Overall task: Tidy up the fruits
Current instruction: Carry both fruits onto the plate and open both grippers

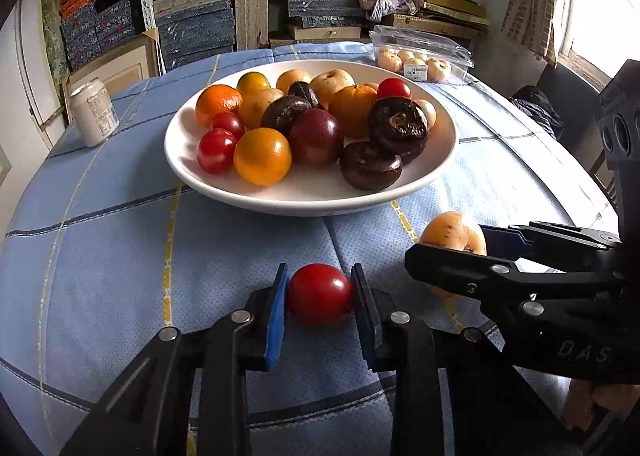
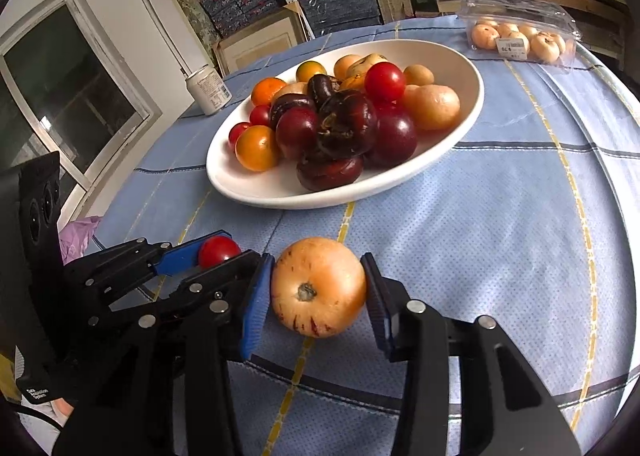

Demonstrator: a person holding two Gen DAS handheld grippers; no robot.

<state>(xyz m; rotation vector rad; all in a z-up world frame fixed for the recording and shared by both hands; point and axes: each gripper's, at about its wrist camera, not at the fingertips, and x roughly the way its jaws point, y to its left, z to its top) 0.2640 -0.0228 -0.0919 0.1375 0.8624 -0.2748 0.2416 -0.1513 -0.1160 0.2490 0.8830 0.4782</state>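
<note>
Two grips set for the plate (image 1: 436, 159): left gripper (image 1: 320, 296) clamps red tomato (image 1: 320, 294), right gripper (image 2: 318, 290) pinches pale fruit (image 2: 318, 286).

white plate (image 1: 200, 175) x1 | red cherry tomatoes (image 1: 319, 294) x4 (3 on plate, 1 off) | dark water chestnuts (image 1: 398, 123) x4 visible | dark red plums (image 1: 316, 135) x2 | orange round fruits (image 1: 262, 155) x4 | pale streaked fruits (image 2: 318, 286) min 4 on plate, 1 off | clear clamshell (image 1: 424, 41) x1, contents uncountable | drink can (image 1: 94, 111) x1
</note>
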